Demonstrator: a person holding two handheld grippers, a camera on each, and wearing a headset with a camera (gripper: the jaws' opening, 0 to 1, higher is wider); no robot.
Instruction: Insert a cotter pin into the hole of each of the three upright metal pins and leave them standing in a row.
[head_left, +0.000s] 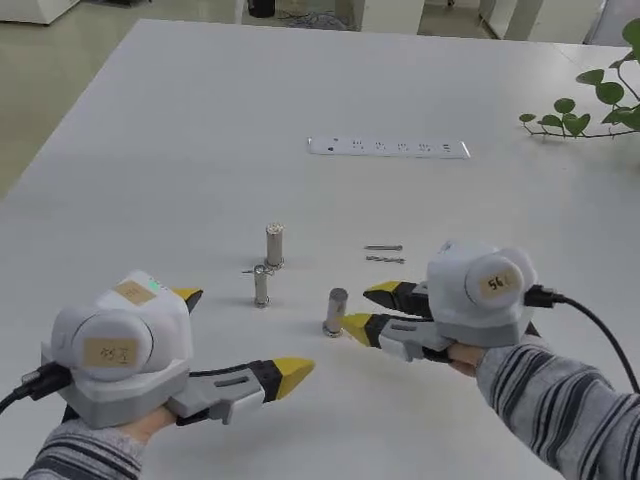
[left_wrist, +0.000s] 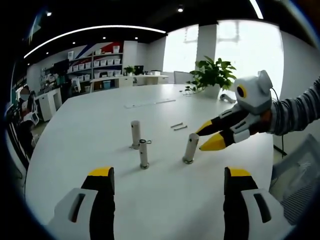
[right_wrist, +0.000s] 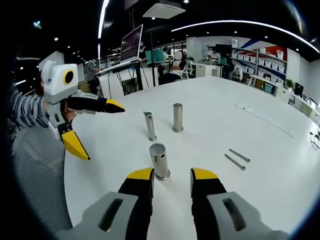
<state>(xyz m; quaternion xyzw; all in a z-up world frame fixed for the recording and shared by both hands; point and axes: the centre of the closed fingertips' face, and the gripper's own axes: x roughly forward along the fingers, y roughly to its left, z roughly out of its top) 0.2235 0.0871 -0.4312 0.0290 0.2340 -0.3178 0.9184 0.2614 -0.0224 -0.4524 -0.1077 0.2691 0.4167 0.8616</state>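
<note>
Three metal pins stand on the white table (head_left: 150, 180). The far pin (head_left: 274, 245) (left_wrist: 135, 134) (right_wrist: 177, 117) is bare. The middle pin (head_left: 261, 285) (left_wrist: 144, 153) (right_wrist: 150, 126) has a cotter pin through its top. The near pin (head_left: 335, 312) (left_wrist: 190, 148) (right_wrist: 159, 160) stands just in front of my right gripper (head_left: 367, 306) (left_wrist: 215, 135) (right_wrist: 172, 175), which is open and not touching it. Two loose cotter pins (head_left: 384, 253) (left_wrist: 177, 126) (right_wrist: 236, 159) lie behind the right gripper. My left gripper (head_left: 240, 335) (left_wrist: 170, 172) (right_wrist: 97, 128) is open wide and empty, short of the pins.
A white power strip (head_left: 388, 148) lies further back across the table. A potted plant (head_left: 600, 100) (left_wrist: 212, 75) trails over the far right corner. Shelves, desks and people stand beyond the table in the gripper views.
</note>
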